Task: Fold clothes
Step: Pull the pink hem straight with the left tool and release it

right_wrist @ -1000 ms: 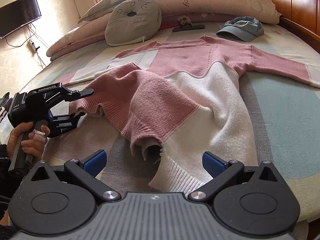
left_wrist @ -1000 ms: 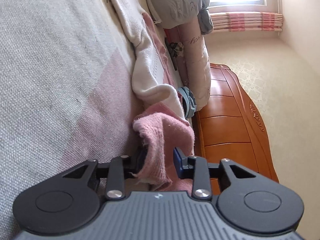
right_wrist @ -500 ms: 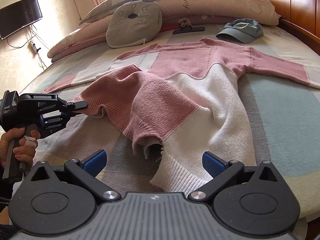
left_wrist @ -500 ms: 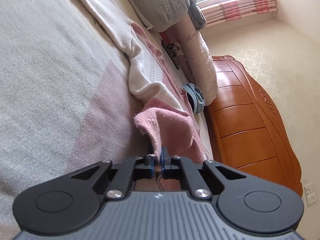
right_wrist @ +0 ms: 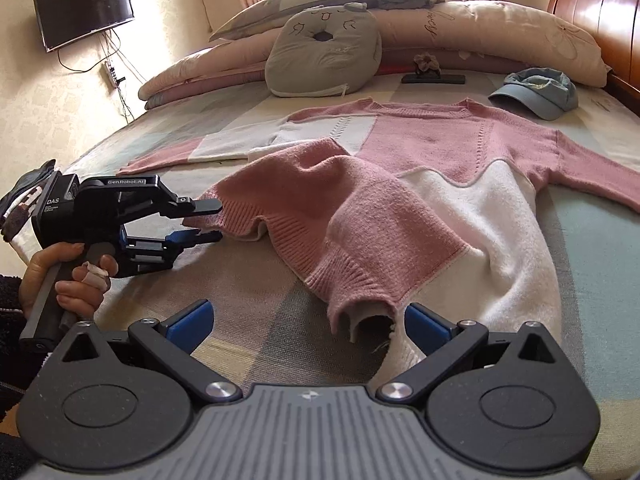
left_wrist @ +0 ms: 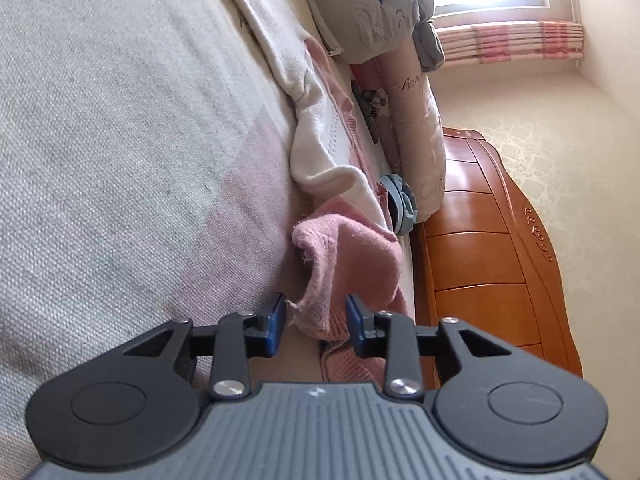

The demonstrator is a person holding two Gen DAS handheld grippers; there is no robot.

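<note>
Sweater (right_wrist: 432, 184), pink and cream knit, lies spread on the bed (right_wrist: 240, 280) with its neckline toward the pillows (right_wrist: 480, 28) and its hem near the bed's near edge; one sleeve runs flat toward the headboard side, the other toward the opposite edge. The hem corner on the left is turned up and bunched over the body, so the lower half looks part-folded or rumpled rather than flat. The left gripper (right_wrist: 208, 222) is at that pink ribbed corner with its jaws apart, one finger above and one below the knit; in the left wrist view the same gripper (left_wrist: 316, 320) shows a clear gap between its blue pads (left_wrist: 276, 320), with the ribbed edge hanging between them, not pinched. The right gripper (right_wrist: 306, 322) is spread wide and holds nothing, its jaws standing either side of the other hem corner, where pink rib meets cream. My judgement is that the step in hand concerns the hem edge: either both corners are about to be taken for a fold toward the neckline, or the left corner has just been let go. A blue cap (right_wrist: 536, 92) and a grey cushion (right_wrist: 324, 56) sit well beyond the neckline, clear of any fold.
</note>
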